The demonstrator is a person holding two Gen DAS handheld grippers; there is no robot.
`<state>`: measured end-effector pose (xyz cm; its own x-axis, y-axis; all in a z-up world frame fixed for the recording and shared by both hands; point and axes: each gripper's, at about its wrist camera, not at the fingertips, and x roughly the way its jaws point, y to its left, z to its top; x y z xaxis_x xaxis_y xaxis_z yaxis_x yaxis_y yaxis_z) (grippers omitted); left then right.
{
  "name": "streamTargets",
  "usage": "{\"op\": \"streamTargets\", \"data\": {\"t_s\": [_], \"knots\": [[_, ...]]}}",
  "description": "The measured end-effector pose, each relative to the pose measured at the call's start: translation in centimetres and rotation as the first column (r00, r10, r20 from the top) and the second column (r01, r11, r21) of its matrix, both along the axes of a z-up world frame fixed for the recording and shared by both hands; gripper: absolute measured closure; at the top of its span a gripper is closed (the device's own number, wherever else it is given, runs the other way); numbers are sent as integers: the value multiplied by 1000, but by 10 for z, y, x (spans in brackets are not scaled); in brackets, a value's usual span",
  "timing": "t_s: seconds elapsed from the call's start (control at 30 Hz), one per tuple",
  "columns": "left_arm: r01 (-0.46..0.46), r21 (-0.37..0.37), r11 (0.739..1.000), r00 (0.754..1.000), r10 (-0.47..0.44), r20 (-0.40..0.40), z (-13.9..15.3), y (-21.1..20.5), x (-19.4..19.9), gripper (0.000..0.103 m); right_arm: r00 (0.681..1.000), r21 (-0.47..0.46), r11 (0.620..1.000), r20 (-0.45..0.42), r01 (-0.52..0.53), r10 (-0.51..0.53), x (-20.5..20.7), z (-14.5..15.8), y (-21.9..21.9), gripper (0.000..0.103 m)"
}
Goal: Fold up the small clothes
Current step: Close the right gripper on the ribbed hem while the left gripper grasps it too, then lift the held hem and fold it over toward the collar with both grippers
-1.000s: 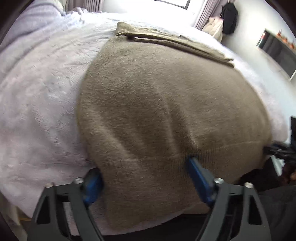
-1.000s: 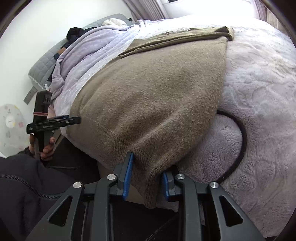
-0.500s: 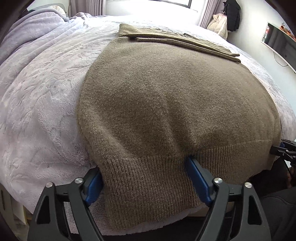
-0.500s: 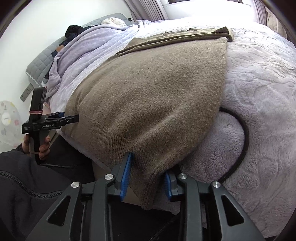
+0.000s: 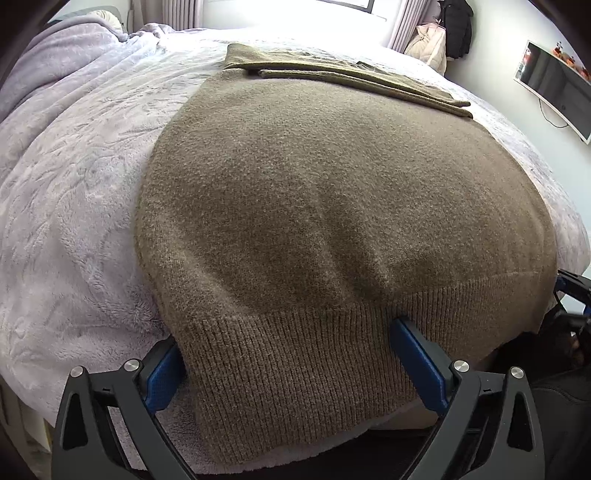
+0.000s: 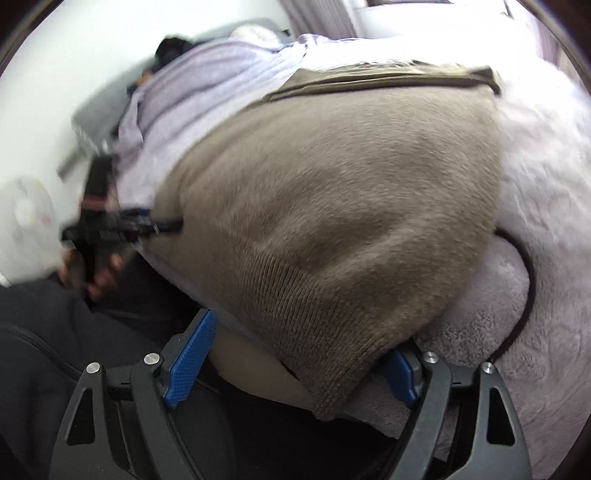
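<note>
The brown knitted sweater (image 5: pixel 332 206) lay flat on the bed (image 5: pixel 74 229), its sleeves folded across the far end at twelve o'clock and its ribbed hem (image 5: pixel 295 362) hanging over the near edge at six o'clock. On the left, the left claw (image 5: pixel 288 365) was spread wide, with one blue pad at each side of the hem corner, and it pinched nothing; I judged that if it closed from there it could catch only the top layer, or take the fleece blanket (image 5: pixel 55 314) together with the knit, so the fold would lift the bedding or come up crooked. On the right, the right claw (image 6: pixel 295 365) was also spread, its pads at both sides of the other hem corner, and this view was blurred, which suggested quick motion. A hurried grasp there could slip off the thick rib. A black cable (image 6: pixel 524 280) curved on the blanket at about three o'clock from that corner, just beside the sweater, and it could perhaps be dragged or trapped under the fold. The bed was covered with pale lilac plush, soft and uneven. Around it, the room showed a bright window at twelve o'clock, a dark coat (image 5: pixel 458 26) hanging at one o'clock, and a wall screen (image 5: pixel 554 85) at two o'clock.
</note>
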<state>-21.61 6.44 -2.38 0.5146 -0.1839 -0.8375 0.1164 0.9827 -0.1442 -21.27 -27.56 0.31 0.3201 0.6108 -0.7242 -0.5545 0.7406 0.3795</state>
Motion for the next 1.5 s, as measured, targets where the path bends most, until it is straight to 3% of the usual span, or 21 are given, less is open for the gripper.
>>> {"op": "streamTargets", "data": {"t_s": [0.1, 0.17, 0.23, 0.27, 0.37, 0.43, 0.5, 0.7, 0.9, 1.13, 1.3, 1.5], "knots": [[-1, 8, 1000, 1000, 1, 1, -1, -1, 0, 1, 1000, -1, 1000, 0, 13, -13, 1, -1, 0, 24], [-1, 10, 1000, 1000, 1, 1, 0, -1, 0, 1, 999, -37, 999, 15, 38, -38, -1, -1, 0, 43], [-2, 12, 1000, 1000, 2, 0, 0, -1, 0, 1, 997, -56, 995, 0, 81, -82, 3, -3, -7, 89], [-2, 15, 1000, 1000, 3, -3, 0, -1, 1, 2, 995, -51, 994, -26, 95, -96, 6, -5, -11, 94], [0, 19, 1000, 1000, 0, 11, 9, 1, -3, 42, 995, -50, 994, -37, 92, -94, 5, -3, -14, 95], [33, -67, 997, 999, -34, -8, 16, 9, -4, 91, 998, -83, 994, 11, 66, -66, -2, 8, -9, 95], [37, -126, 991, 999, -40, -27, 18, 14, -3, 91, 998, -57, 997, 38, 48, -46, -5, 20, -8, 95], [38, -160, 986, 999, -40, -9, 19, 17, -7, 91, 998, -2, 1000, 61, 25, -24, -2, 36, -13, 95], [32, -188, 982, 999, -37, -20, 23, 20, -6, 92, 997, 113, 992, 48, 48, -53, 0, 43, -23, 95], [61, -202, 978, 998, -53, 45, 51, 29, -8, 92, 995, 166, 985, 81, 51, -65, 4, 64, -30, 96], [44, -295, 955, 996, -21, 82, 68, 40, 1, 92, 993, 246, 966, 74, 74, -95, 18, 77, -38, 96], [64, -281, 958, 988, -21, 153, 95, 39, 28, 92, 978, 250, 960, 129, 129, -165, 49, 98, -43, 96]]}}
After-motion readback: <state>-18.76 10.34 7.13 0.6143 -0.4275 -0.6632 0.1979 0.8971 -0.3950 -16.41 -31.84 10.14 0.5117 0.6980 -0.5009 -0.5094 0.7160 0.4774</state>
